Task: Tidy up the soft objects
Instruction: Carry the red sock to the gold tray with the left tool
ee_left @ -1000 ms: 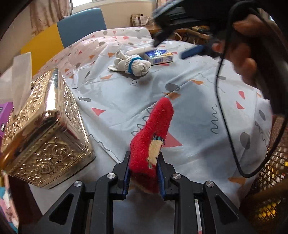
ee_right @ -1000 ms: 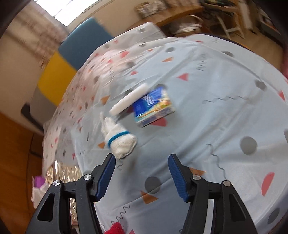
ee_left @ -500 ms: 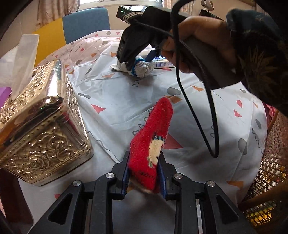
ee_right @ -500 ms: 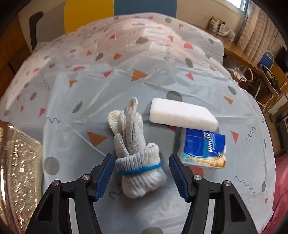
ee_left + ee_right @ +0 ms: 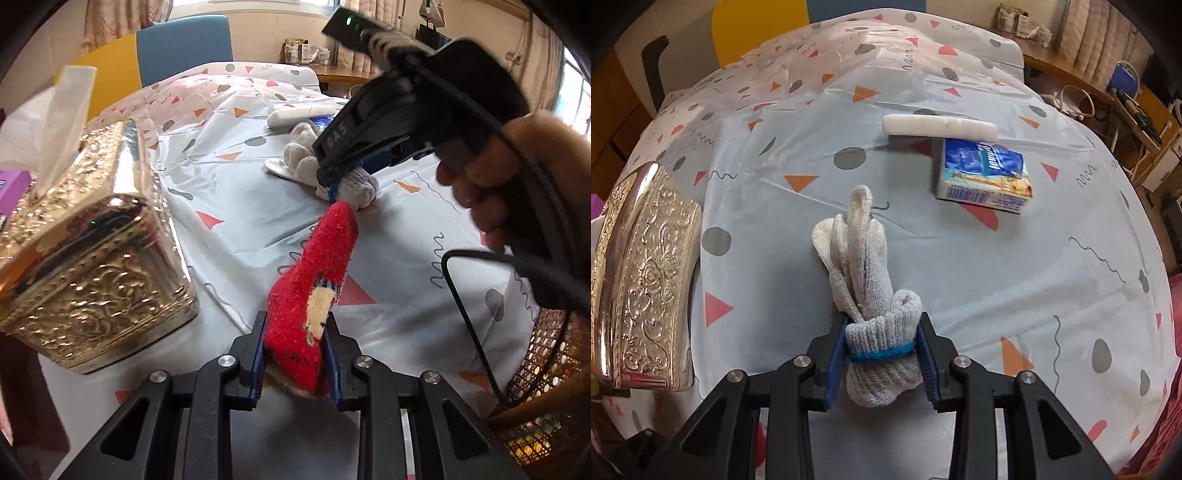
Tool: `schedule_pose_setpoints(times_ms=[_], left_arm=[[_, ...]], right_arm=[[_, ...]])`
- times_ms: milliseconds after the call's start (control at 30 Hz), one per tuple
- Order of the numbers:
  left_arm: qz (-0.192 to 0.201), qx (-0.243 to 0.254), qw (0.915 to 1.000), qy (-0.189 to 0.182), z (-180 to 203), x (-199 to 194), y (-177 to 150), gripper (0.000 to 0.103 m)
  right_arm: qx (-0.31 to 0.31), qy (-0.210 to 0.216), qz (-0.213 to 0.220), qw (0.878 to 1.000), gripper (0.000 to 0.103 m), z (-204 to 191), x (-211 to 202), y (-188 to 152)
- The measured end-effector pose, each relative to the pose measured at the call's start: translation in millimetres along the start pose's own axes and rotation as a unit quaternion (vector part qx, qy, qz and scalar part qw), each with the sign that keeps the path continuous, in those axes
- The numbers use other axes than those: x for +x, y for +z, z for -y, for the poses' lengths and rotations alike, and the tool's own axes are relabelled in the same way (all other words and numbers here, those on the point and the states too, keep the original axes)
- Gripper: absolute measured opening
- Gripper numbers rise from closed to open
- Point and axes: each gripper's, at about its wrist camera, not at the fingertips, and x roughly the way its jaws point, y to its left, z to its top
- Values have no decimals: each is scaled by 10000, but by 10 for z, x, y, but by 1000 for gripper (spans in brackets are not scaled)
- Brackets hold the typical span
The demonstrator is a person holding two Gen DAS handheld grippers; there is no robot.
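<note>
My left gripper [image 5: 293,354] is shut on a red fuzzy sock [image 5: 314,284] that stretches away over the tablecloth. My right gripper [image 5: 882,354] is shut on a rolled pair of white knit gloves with a blue band [image 5: 871,295] lying on the table. In the left wrist view the right gripper [image 5: 343,181] sits on the gloves [image 5: 306,162] just beyond the sock's far tip.
A gold embossed tissue box [image 5: 88,254] stands at the left, also in the right wrist view [image 5: 646,291]. A white sponge bar [image 5: 940,127] and a blue tissue pack [image 5: 984,177] lie farther back. A wicker basket [image 5: 546,391] is at the table's right edge.
My right gripper came down over the rolled gloves and closed on them. My left gripper kept hold of the red sock and barely moved.
</note>
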Motion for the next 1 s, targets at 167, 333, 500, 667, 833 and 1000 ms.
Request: schedule_pose_setpoints(times_ms=[167, 333, 500, 667, 833, 1000], left_arm=[[13, -151, 9999, 45, -63, -175, -29, 27], [210, -260, 9994, 65, -121, -449, -35, 27], [492, -357, 9980, 198, -185, -765, -29, 27], [821, -498, 9943, 458, -328, -1071, -7, 27], [1050, -743, 9896, 649, -543, -1286, 14, 27], [1156, -1025, 9846, 816, -771, -1424, -20, 27]], right_arm=[[32, 70, 70, 9999, 37, 12, 41, -11], [24, 109, 105, 9999, 38, 26, 41, -34], [56, 194, -68, 9998, 47, 32, 118, -46], [-267, -97, 6, 9996, 47, -92, 118, -55], [-451, -213, 53, 9987, 47, -151, 139, -59], [-517, -245, 72, 9983, 47, -172, 149, -55]])
